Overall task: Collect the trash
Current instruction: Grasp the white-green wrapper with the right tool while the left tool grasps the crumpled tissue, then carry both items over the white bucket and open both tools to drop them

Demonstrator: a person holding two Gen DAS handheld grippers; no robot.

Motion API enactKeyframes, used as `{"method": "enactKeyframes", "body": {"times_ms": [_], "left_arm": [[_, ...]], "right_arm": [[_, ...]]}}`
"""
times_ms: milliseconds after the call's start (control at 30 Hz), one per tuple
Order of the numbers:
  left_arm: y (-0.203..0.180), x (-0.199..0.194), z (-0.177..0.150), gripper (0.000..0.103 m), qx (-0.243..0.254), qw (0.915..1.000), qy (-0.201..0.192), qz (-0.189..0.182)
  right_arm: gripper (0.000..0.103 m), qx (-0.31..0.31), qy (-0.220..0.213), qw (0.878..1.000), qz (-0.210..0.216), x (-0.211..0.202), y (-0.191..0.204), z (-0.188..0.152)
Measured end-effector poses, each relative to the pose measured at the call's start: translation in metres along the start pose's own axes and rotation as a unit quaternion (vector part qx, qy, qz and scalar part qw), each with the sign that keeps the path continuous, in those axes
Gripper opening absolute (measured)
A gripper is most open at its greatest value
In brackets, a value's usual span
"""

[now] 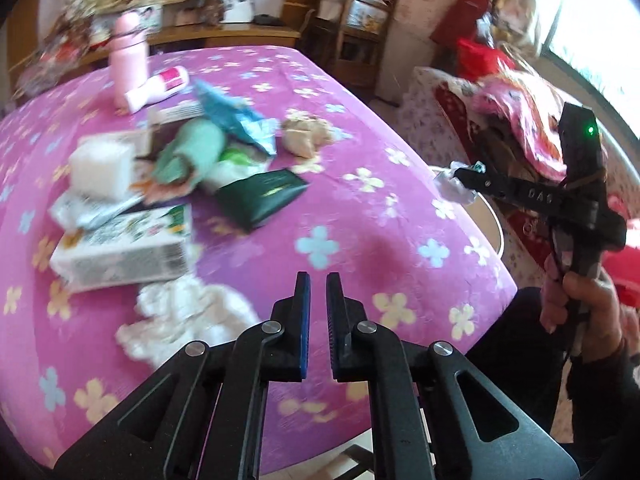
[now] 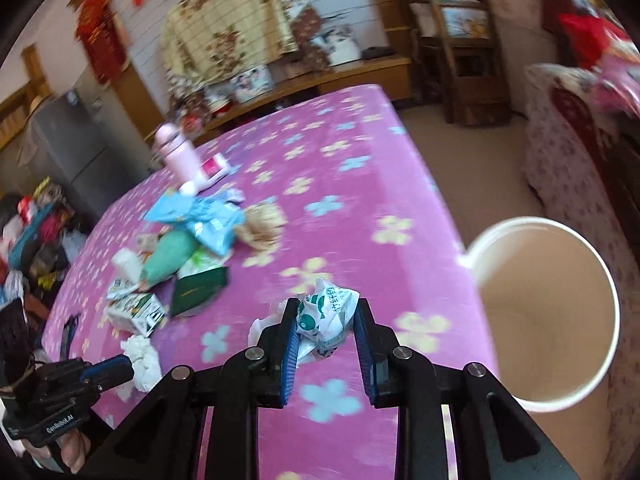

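Right wrist view showed a crumpled white wrapper with green print pinched between the two blue pads of the right gripper, whose jaws were closed in tight on it. It was held up over the pink flowered cloth, near the table's edge. Just to the right, a white paper bucket stood off the table's edge, and nothing could be seen inside it, so it was judged that very little trash had been collected so far. This one piece was about to be dropped in, it was guessed. The left gripper was seen closed almost all the way, with only a thin gap between its pads and nothing held in them. A lot of trash was left on the table: a heap of white tissue close by the left gripper, a white printed box, a dark green packet, a blue wrapper, a green roll and a brown crumpled ball. Farther back, a pink bottle stood with a white tube lying beside it. Most of the job was judged to be still undone.
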State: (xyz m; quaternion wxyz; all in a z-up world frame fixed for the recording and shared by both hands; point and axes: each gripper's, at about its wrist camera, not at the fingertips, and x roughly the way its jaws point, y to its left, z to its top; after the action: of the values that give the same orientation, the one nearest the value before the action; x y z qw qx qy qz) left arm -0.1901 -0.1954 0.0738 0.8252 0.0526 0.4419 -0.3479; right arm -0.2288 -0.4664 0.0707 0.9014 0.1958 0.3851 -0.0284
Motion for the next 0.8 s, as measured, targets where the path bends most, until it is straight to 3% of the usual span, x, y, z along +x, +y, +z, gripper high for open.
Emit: {"method": "enactKeyframes", "body": {"times_ms": [200,267,333,400,533,667,700,733,800], "left_arm": [[0.019,-0.001,-0.004,0.008,-0.04,0.9984,0.014,0.037],[0.035,-0.004,-0.012,0.019,-0.061,0.9966,0.016,0.054],[0.048,-0.009,-0.019,0.053,-0.078,0.9934,0.005,0.084],[0.059,-0.012,-0.025,0.061,-0.092,0.9875,-0.016,0.127],[0.066,0.001,-0.025,0.061,-0.097,0.9878,-0.01,0.122],[0.064,0.026,-0.027,0.058,-0.083,0.9857,0.023,0.145],[0.064,0.027,-0.03,0.044,-0.09,0.9871,0.019,0.131],[0.063,0.027,-0.029,0.016,-0.089,0.9871,0.014,0.132],[0.06,0.026,-0.028,0.012,-0.09,0.9905,0.023,0.102]], "right_arm": [[0.025,0.02,0.005,1.0,0.017,-0.006,-0.019,-0.005],[0.025,0.023,0.012,0.999,0.028,0.001,-0.017,-0.007],[0.025,0.022,0.019,0.999,0.041,0.008,-0.01,-0.01],[0.025,0.015,0.024,0.998,0.049,0.013,-0.003,-0.012],[0.025,0.004,0.033,0.998,0.057,0.018,0.009,-0.015],[0.025,0.003,0.029,0.998,0.057,0.012,0.008,-0.015],[0.025,0.003,0.026,0.998,0.055,0.008,0.006,-0.015],[0.025,0.003,0.023,0.998,0.052,0.006,0.004,-0.015],[0.025,0.004,0.017,0.999,0.044,0.001,-0.001,-0.013]]}}
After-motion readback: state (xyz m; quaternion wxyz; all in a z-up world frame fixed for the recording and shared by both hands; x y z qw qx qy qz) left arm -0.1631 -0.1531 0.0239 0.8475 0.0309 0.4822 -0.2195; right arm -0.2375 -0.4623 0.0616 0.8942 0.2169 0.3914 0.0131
